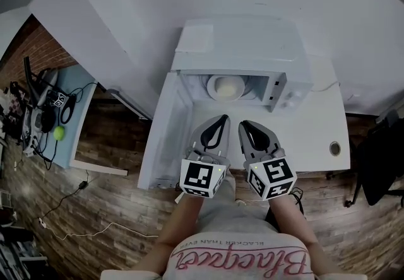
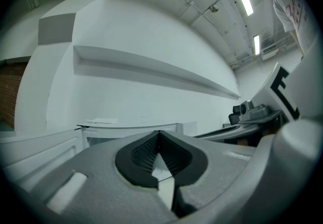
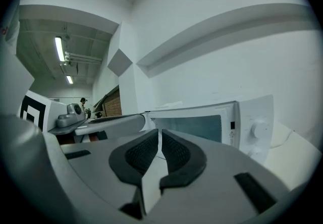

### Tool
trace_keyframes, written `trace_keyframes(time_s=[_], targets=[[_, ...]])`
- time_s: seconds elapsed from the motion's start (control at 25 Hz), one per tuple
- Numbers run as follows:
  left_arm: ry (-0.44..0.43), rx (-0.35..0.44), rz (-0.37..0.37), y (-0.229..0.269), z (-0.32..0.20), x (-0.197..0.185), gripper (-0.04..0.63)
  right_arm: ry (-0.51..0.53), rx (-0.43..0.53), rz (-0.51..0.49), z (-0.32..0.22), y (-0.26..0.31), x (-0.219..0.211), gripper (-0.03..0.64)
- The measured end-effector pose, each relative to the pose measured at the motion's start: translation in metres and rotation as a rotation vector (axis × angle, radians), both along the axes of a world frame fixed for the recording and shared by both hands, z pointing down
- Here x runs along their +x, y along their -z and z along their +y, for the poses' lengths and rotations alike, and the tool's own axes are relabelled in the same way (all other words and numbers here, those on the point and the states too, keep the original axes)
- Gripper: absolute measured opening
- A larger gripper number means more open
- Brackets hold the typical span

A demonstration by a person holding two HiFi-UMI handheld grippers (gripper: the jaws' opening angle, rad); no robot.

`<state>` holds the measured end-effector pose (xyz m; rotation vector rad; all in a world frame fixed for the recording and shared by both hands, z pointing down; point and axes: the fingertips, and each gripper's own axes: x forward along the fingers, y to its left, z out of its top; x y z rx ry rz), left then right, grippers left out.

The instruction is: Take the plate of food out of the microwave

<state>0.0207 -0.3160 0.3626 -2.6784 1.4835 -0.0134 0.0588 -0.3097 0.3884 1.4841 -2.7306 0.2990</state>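
Reaching in looks to be the step in hand. The white box-shaped microwave (image 1: pixel 240 52) stands on the white surface (image 1: pixel 315 140) with its white hinged door (image 1: pixel 165 127) swung wide to the left. The round white plate (image 1: pixel 247 86) with its pale mound of food (image 1: pixel 226 87) sits well back in the cavity, untouched. The left gripper (image 1: pixel 222 120) and the right gripper (image 1: pixel 244 125) hover side by side just in front of the opening, pointing about level at it. Each has its jaws clenched together on nothing, so to my eye they must part before they go any deeper. A good grip would take the near rim of the plate, one gripper towards each side, biting on bare rim and clear of the food. The cavity looks low, so the approach should stay flat and centred, away from the door on the left and the pale control panel with its round knob (image 3: pixel 257 129) on the right. Once held, the plate wants drawing straight out and level, both sides together, or the mound could slide.
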Motion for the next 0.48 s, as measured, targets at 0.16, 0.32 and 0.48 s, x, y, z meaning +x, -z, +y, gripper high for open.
trace_keyframes(time_s=[0.16, 0.32, 0.48], targets=[[-0.001, -0.014, 0.002, -0.006, -0.021, -0.006, 0.005, -0.017, -0.036, -0.022, -0.023, -0.009, -0.005, 0.015], [-0.001, -0.033, 0.0, -0.013, -0.043, -0.011, 0.005, -0.028, -0.07, -0.048, -0.045, -0.018, -0.01, 0.061], [-0.008, -0.055, -0.012, -0.026, -0.058, -0.014, 0.005, -0.055, -0.123, -0.113, -0.066, -0.032, -0.009, 0.085]])
